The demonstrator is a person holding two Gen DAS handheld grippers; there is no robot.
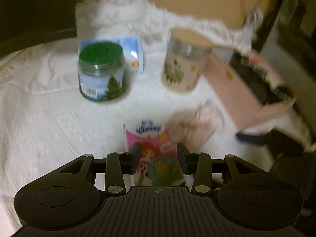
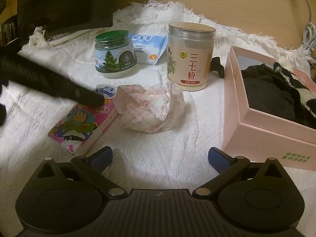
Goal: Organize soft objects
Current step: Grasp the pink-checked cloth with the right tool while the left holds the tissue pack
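Note:
A pink cartoon tissue pack (image 1: 156, 154) lies on the white cloth between the fingers of my left gripper (image 1: 159, 160), whose pads press on its sides. The same pack (image 2: 83, 122) shows in the right wrist view, with the left gripper's dark finger (image 2: 86, 98) on it. A crumpled pink-and-white soft bundle (image 2: 152, 108) lies beside the pack; it is a blur in the left view (image 1: 191, 126). My right gripper (image 2: 160, 156) is open and empty, low over the cloth in front of the bundle. A pink box (image 2: 256, 130) at the right holds dark soft items (image 2: 266, 90).
A green-lidded jar (image 2: 115, 57), a flat blue-white packet (image 2: 148, 49) and a tall pink-labelled canister (image 2: 189, 57) stand behind the bundle. The white fringed cloth (image 2: 158, 158) covers the tan table. A dark box (image 2: 59, 6) sits at the back left, and white cables (image 2: 308, 35) at the far right.

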